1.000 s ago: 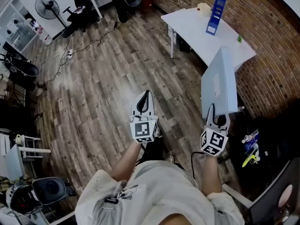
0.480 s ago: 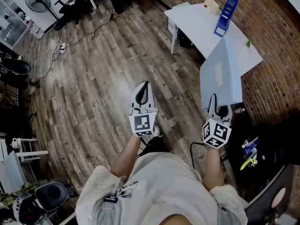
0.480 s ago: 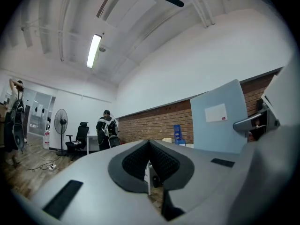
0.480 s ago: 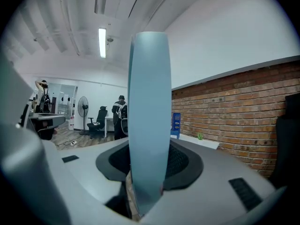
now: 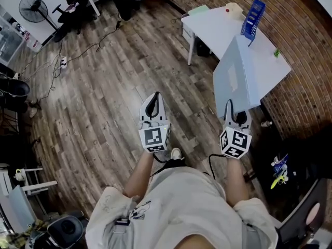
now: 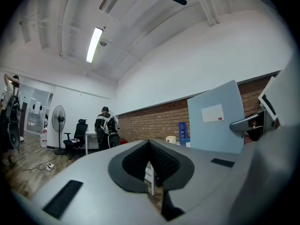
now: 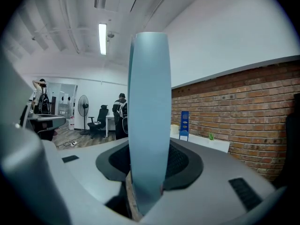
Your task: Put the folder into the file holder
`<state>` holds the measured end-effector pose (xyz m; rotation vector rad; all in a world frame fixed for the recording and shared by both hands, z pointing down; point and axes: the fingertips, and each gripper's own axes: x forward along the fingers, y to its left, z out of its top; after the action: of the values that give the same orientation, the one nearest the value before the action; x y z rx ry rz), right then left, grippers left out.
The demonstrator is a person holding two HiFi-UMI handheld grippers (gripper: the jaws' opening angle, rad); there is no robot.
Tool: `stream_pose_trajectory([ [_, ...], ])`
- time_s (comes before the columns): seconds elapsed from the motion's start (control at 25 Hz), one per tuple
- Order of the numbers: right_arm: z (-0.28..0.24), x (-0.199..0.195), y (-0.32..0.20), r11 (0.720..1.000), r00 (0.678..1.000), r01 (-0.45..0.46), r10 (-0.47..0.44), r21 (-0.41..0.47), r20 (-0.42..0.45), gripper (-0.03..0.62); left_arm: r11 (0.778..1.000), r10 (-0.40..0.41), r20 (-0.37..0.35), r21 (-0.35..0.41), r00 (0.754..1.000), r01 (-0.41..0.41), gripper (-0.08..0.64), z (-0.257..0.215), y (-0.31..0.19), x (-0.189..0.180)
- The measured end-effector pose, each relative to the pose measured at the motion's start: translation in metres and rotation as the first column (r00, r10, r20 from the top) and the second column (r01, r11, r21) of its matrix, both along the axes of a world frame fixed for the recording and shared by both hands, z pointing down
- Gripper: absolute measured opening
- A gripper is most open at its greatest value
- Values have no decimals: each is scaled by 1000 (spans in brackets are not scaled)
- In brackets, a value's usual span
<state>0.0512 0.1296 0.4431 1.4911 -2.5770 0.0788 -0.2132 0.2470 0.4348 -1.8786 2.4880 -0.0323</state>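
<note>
A light blue folder (image 5: 236,79) stands upright on its edge in my right gripper (image 5: 232,109), which is shut on its lower edge. In the right gripper view the folder (image 7: 149,116) fills the middle between the jaws. The blue file holder (image 5: 251,18) stands on the white table (image 5: 218,27) ahead, and shows small beside the folder in the right gripper view as the file holder (image 7: 184,124). My left gripper (image 5: 156,95) hangs over the wooden floor to the left with nothing in it. Its pads meet at the tip in the left gripper view (image 6: 150,144), where the folder (image 6: 215,118) also shows.
A brick wall (image 5: 306,61) runs behind the table. On the table sit a cream object (image 5: 233,8) and a small green plant (image 5: 277,52). A fan (image 5: 32,8), office chairs and floor cables lie far left. A person (image 6: 105,128) stands at a far desk.
Both grippers and the folder have moved across the floor toward the white table. The folder's top now overlaps the table's near edge in the head view. The grip has not changed.
</note>
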Motion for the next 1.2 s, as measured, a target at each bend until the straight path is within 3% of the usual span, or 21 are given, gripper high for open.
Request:
stream_pose_trajectory([
  [0.36,-9,-13,-17,998,998,-55,56,29,-21,172,998,69,14,2,998,-69,12,1,-36,-23],
  [0.64,-3,-4,-40,994,995,-103,103,28,-3,172,994,111,29,14,993,-111,12,-3,-67,-17],
  [1.2,21,20,-142,974,973,-227,227,-7,30,172,980,197,46,-40,979,-195,12,9,-188,-1],
])
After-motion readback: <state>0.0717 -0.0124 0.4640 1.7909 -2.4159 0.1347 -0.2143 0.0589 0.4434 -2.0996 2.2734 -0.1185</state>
